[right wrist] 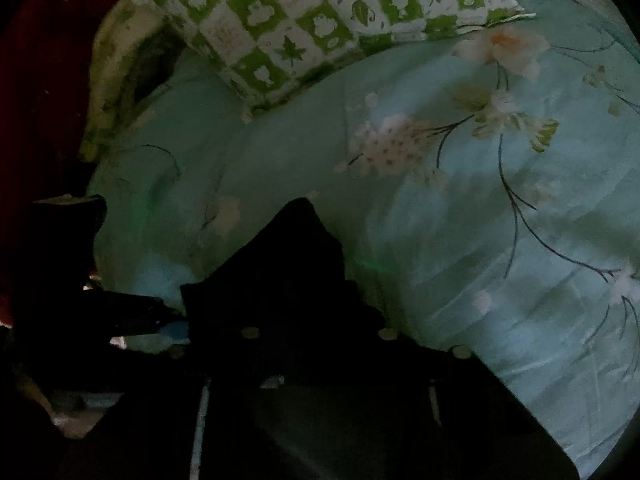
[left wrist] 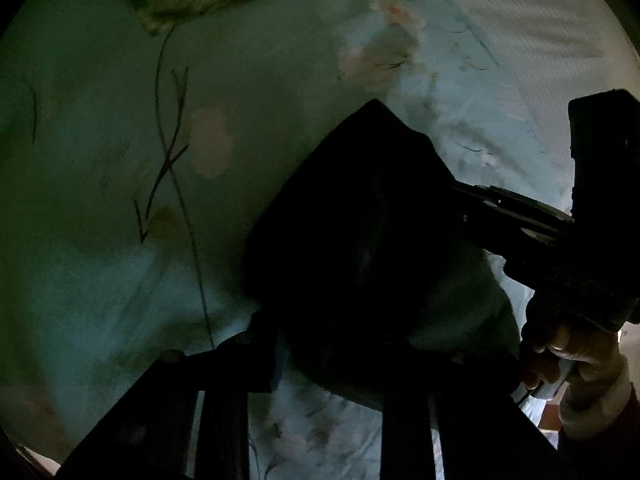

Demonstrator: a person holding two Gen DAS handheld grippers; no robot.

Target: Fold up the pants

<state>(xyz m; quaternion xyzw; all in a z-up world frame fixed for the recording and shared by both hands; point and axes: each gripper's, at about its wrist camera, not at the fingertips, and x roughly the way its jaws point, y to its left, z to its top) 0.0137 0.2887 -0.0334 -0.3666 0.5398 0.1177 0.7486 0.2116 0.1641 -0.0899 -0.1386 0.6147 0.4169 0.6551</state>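
2 grippers' fingers (left wrist: 224, 396), 1 dark pants (left wrist: 360, 232), 1 pillow (right wrist: 320, 20)

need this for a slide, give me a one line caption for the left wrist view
Dark pants bunched over a pale blue floral bedsheet, with the right gripper reaching in from the side.

Dark pants (left wrist: 360, 232) underexposed in both views; folds and edges unreadable. Left hand-held gripper (left wrist: 320, 344) fingertips lost against the dark cloth; jaw state unclear. Right hand-held gripper (right wrist: 320, 360) likewise merged into black. Green checked pillow (right wrist: 320, 20) cut off by top edge. Bed sheet (left wrist: 120, 160) blurred.
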